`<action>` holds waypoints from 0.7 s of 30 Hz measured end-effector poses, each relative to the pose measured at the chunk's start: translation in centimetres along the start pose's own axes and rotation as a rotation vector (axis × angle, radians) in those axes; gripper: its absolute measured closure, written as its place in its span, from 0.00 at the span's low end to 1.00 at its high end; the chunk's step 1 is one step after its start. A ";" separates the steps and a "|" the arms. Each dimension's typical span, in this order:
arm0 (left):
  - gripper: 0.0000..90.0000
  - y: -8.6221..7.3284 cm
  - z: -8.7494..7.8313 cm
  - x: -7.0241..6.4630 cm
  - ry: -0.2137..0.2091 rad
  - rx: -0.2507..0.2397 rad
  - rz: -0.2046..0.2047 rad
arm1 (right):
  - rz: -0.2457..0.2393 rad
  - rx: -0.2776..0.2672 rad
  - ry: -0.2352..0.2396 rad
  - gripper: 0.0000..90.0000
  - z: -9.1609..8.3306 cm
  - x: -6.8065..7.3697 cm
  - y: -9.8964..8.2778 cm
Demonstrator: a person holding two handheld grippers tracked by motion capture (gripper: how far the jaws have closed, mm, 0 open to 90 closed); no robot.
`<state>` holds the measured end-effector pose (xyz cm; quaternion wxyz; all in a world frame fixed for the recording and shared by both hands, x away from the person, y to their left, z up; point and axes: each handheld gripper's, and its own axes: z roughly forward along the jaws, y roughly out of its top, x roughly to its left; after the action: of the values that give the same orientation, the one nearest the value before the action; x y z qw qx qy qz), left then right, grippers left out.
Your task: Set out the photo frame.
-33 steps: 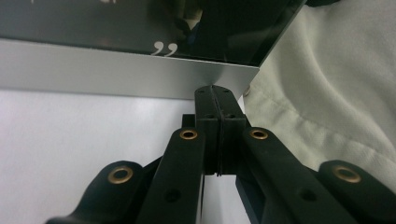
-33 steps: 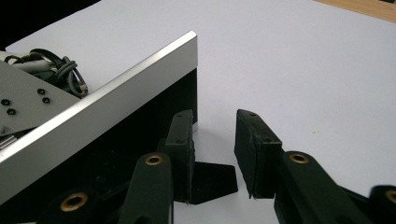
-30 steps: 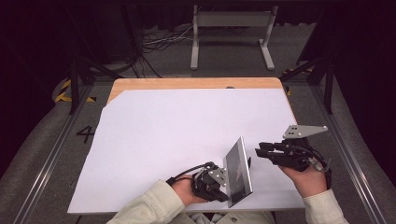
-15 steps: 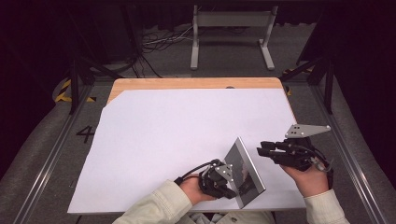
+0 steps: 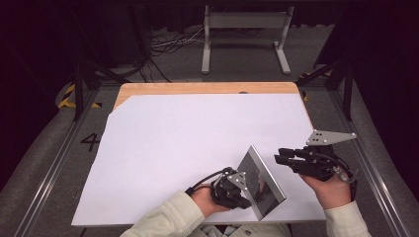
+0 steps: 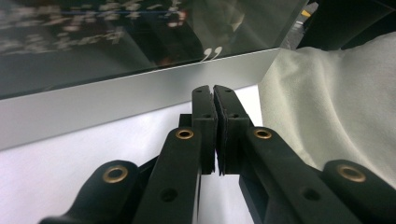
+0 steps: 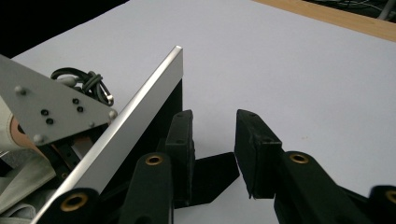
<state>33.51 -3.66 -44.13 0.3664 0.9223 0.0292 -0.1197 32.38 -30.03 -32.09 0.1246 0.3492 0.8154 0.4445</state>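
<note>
So, closest to the camera, the left gripper (image 5: 242,192) sits low at the table's front edge. Its jaws are pressed together with nothing I can see between them, tips right up against the silver-edged rectangular picture frame with dark glass (image 5: 262,180). I can't tell if they actually touch it. The frame stands tilted up on its long edge near the front right of the white sheet-covered table (image 5: 197,138), with a black prop leg (image 7: 212,175) poking out behind it. A bit further right, the right gripper (image 5: 280,158) hovers just beside the frame, jaws partway apart and empty.

My read: the frame's already up off the table, but neither gripper has backed away. What's left looks like settling it on that leg and backing off.

Count: one frame, two grippers, one white sheet. Beyond it there's one bare wooden strip (image 5: 197,88) along the far edge.
</note>
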 end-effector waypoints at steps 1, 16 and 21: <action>0.97 -0.1 -0.3 0.1 0.007 -0.005 0.000 | 0.003 0.000 0.002 0.75 -0.1 0.0 0.0; 0.91 -2.5 -4.3 0.6 0.099 -0.060 -0.038 | 0.017 0.005 0.025 0.73 -1.6 0.6 1.4; 0.91 -3.5 -5.9 1.0 0.140 -0.084 -0.062 | 0.003 0.028 0.017 0.71 -1.8 1.2 2.1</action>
<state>35.13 2.84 -42.58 0.3979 0.9109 0.0881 -0.0647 31.55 -29.62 -29.22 0.1119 0.3483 0.8222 0.4361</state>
